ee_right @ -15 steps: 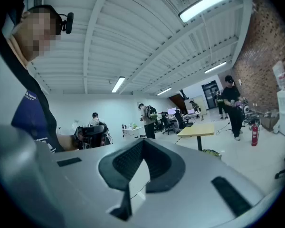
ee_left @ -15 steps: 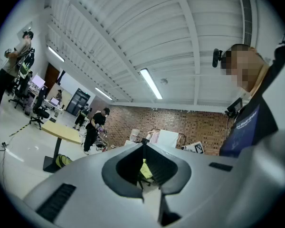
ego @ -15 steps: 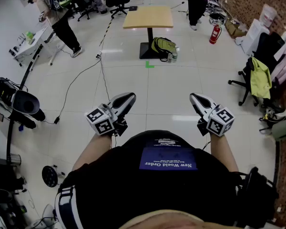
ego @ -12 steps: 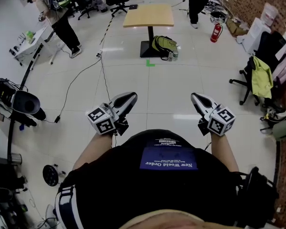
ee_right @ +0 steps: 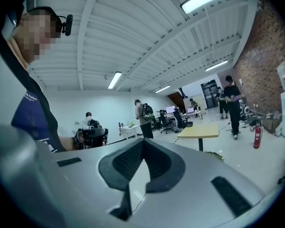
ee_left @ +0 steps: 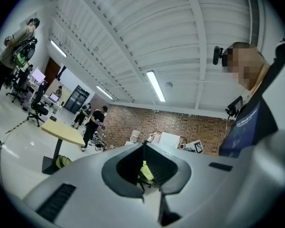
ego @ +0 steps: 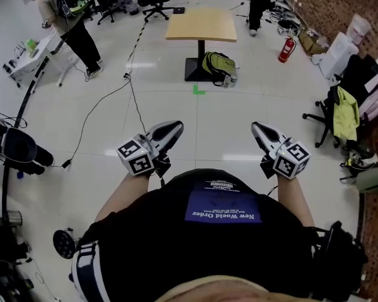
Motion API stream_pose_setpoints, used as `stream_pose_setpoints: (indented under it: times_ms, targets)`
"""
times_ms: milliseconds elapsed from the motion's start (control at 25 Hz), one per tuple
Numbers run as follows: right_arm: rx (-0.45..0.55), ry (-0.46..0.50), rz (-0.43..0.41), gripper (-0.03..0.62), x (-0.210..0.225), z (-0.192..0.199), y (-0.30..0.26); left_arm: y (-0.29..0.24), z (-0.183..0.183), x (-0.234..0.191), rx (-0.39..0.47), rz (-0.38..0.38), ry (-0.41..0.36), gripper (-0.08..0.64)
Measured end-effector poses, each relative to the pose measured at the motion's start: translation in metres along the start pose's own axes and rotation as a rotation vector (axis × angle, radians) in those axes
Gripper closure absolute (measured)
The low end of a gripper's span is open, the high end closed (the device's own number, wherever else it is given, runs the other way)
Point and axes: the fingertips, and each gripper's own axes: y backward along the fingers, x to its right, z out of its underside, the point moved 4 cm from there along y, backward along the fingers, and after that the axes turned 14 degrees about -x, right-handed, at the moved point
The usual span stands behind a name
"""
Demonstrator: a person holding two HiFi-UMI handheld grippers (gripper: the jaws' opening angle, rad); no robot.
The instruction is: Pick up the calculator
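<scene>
barely shifted, left gripper (ego: 176, 126) and right gripper (ego: 255, 126) hold jaws together, empty.

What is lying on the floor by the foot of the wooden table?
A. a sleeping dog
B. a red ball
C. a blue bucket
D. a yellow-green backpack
D: in the head view a yellow-green backpack sits on the floor right against the dark base of the table.
</scene>
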Motion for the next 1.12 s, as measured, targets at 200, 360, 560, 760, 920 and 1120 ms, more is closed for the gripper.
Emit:
stream_pose_setpoints:
  times_ms: [200, 360, 560, 760, 920, 1120]
  targets:
    - [0.035, -0.016, 0.007, 0.607, -0.004, -0.053, -0.079, 0.032, -0.036, -0.080, -0.030, 0.042, -0.005, 0.554]
    - [0.036, -0.013, 0.005, 0.607, -0.003, -0.076, -0.138, 0.052, -0.057, -0.135, -0.027, 0.047, -0.016, 0.554]
    - [-0.013, -0.010, -0.009, 0.607, 0.014, -0.099, -0.187, 0.054, -0.071, -0.184, -0.010, 0.040, 0.021, 0.554]
    - [-0.021, -0.002, -0.057, 0.607, 0.059, -0.115, -0.230, 0.033, -0.079, -0.230, -0.006, -0.004, 0.046, 0.554]
    - [-0.015, 0.025, -0.118, 0.607, 0.117, -0.131, -0.262, -0.002, -0.098, -0.268, 0.005, -0.065, 0.023, 0.554]
    - [-0.011, 0.079, -0.206, 0.607, 0.208, -0.169, -0.296, -0.062, -0.139, -0.312, 0.063, -0.158, 0.023, 0.554]
